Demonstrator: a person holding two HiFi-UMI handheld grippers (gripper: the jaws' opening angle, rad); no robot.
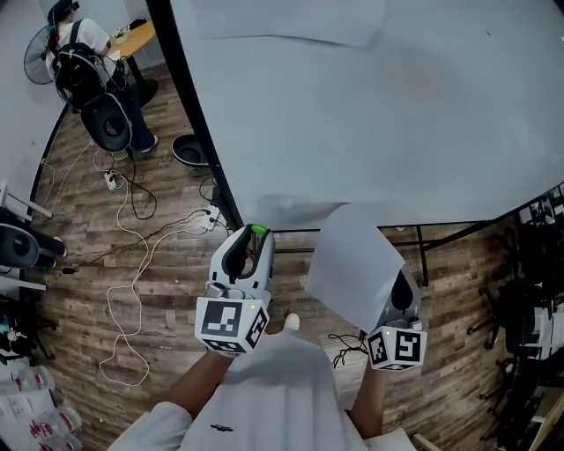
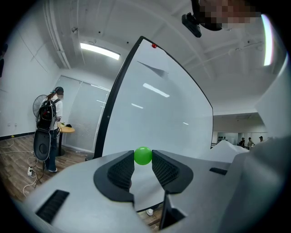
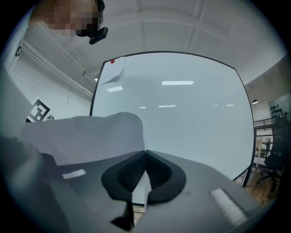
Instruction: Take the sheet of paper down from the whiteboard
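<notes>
Right gripper (image 3: 145, 155): jaws closed flat on the paper (image 1: 352, 273), pinching it near its lower edge. The paper stands up from the jaws and flops over to my left. In the right gripper view it drapes across the left jaw's side and blocks that part of the frame.

The paper is down low, in front of the bottom rail of the board (image 1: 397, 114) and over the wood floor (image 1: 159, 282). From the head view its top corner overlaps the board's lower edge. It looks clear of the surface, but I can't tell for sure from that angle.

Left gripper (image 2: 142, 160): jaws part-spread and clamped on a small green ball (image 2: 142, 155) right at the tips, both pads touching it. It points level at the board and sits just left of the right gripper, the two apart.

On the board, a second sheet (image 1: 282, 22) is up near the top edge, hanging from a red dot (image 3: 112, 61) at the top corner.

Left of the board, a person (image 1: 88, 62) stands by a small table (image 1: 137, 37) with a fan (image 1: 37, 57) beside them. Cables (image 1: 132, 264) and a power strip (image 1: 209, 218) lie on the floor near the board's left edge.
</notes>
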